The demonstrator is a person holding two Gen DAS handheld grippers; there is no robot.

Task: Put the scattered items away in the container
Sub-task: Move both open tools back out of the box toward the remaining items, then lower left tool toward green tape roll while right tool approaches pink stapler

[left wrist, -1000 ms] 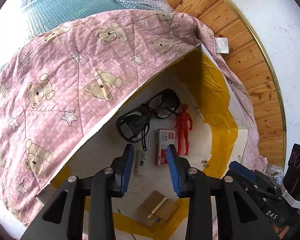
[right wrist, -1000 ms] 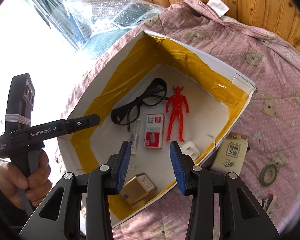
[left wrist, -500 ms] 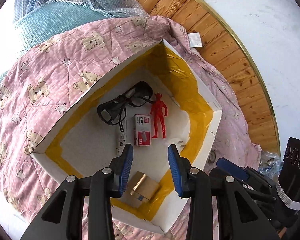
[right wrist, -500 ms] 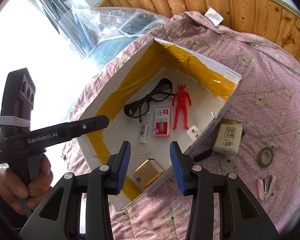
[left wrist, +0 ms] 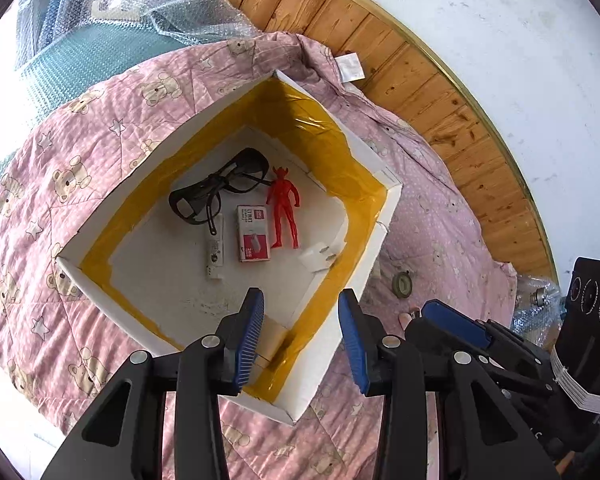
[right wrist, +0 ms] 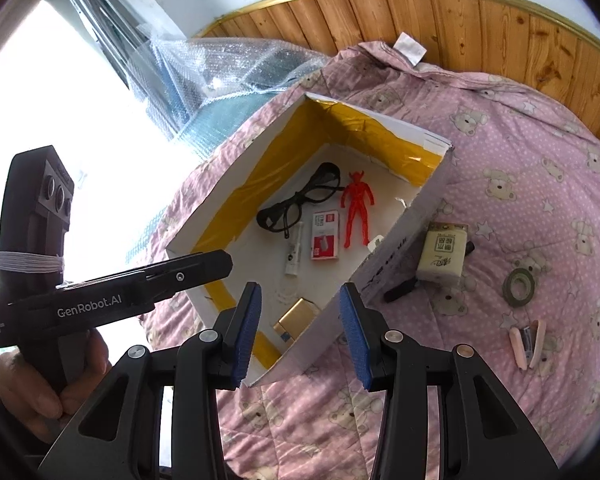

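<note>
A white box [left wrist: 364, 148] [right wrist: 396, 248] lined with yellow tape sits on a pink bear-print quilt. Inside lie black glasses [left wrist: 216, 196] [right wrist: 296, 204], a red figure [left wrist: 284, 212] [right wrist: 356, 212], a red-and-white staple box [left wrist: 253, 233] [right wrist: 325, 235], a white tube [left wrist: 214, 254] [right wrist: 294, 254] and a gold box [right wrist: 296, 318]. On the quilt right of the box rest a cream packet [right wrist: 442, 252], a black pen [right wrist: 400, 290], a tape roll [right wrist: 520, 286] [left wrist: 402, 283] and a pink stapler [right wrist: 528, 344]. My left gripper [left wrist: 300, 340] and right gripper [right wrist: 300, 332] hang open and empty above the box's near corner.
Bubble wrap [right wrist: 236, 64] [left wrist: 112, 8] and a teal mat [left wrist: 80, 56] lie beyond the quilt. A wooden panel wall [right wrist: 460, 16] [left wrist: 440, 92] runs behind the bed. A hand [right wrist: 40, 384] holds the left tool at the right wrist view's left side.
Both grippers have pulled up and back from the box, so it looks smaller and the loose items on the quilt have come into view. The jaws stay open.
</note>
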